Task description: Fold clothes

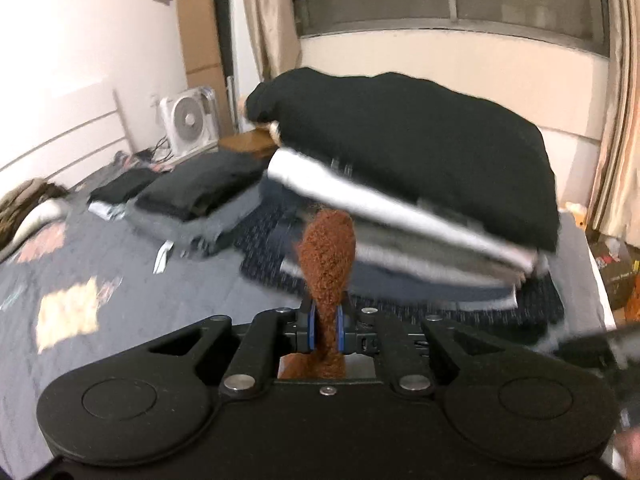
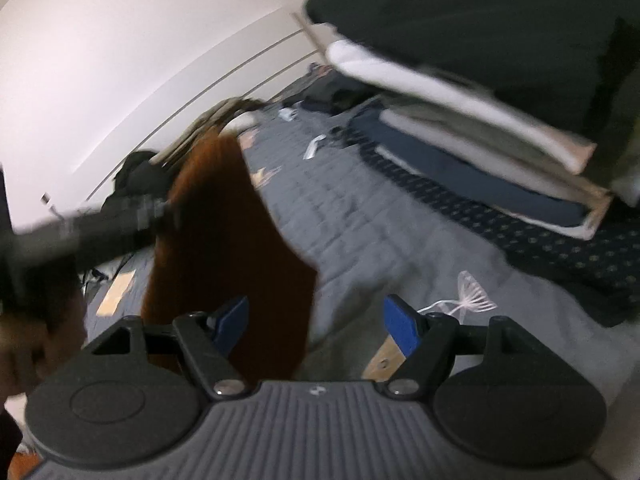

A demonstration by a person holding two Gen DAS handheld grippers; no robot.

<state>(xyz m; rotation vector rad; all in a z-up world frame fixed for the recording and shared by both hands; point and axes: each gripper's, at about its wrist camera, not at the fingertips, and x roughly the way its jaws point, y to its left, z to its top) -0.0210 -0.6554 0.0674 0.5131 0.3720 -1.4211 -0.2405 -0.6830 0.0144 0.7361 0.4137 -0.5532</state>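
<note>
My left gripper (image 1: 326,330) is shut on a rust-brown fuzzy garment (image 1: 329,256); a tuft of it sticks up between the blue pads above the bed. In the right wrist view the same brown garment (image 2: 228,248) hangs down from the blurred left gripper (image 2: 176,210) at the left. My right gripper (image 2: 316,326) is open and empty, its blue pads (image 2: 398,322) spread apart, just right of the hanging cloth. A tall stack of folded clothes (image 1: 400,200) with a black piece on top lies on the bed; it also shows in the right wrist view (image 2: 480,100).
The grey quilted bedspread (image 1: 120,280) covers the bed. Lower piles of folded dark clothes (image 1: 192,196) lie at the far left. A white fan (image 1: 188,120) stands by the wall. A window and curtains (image 1: 272,16) are behind. Clutter lies on the floor at the right (image 1: 616,272).
</note>
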